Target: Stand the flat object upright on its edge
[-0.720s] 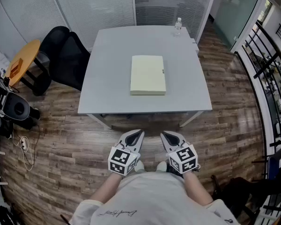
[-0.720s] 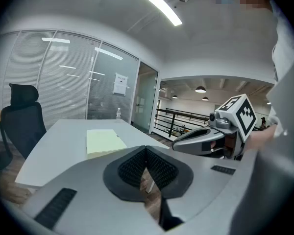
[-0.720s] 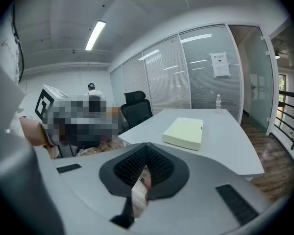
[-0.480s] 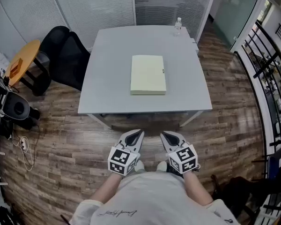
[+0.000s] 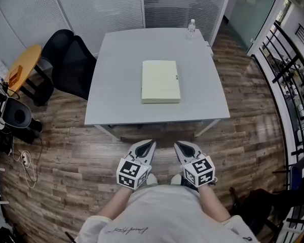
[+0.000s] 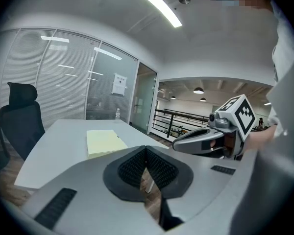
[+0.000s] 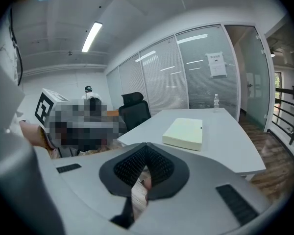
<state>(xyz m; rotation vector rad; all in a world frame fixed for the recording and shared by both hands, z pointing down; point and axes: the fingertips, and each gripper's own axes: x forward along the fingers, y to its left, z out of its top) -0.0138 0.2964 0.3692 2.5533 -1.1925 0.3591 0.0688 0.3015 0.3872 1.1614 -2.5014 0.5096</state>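
A flat pale yellow box point(image 5: 160, 81) lies on its broad face in the middle of the grey table point(image 5: 121, 100); it also shows in the left gripper view point(image 6: 104, 141) and the right gripper view point(image 7: 184, 132). My left gripper point(image 5: 151, 144) and right gripper point(image 5: 177, 145) hang side by side close to my body, well short of the table's near edge. Both are shut with nothing between the jaws. The left gripper point(image 6: 146, 150) and right gripper point(image 7: 145, 146) show their ribbed pads pressed together.
A small clear bottle point(image 5: 192, 28) stands at the table's far right corner. A black office chair point(image 5: 71, 59) sits at the table's left, with a round orange side table point(image 5: 23, 65) and dark equipment point(image 5: 12, 115) further left. A black railing point(image 5: 294, 85) runs along the right.
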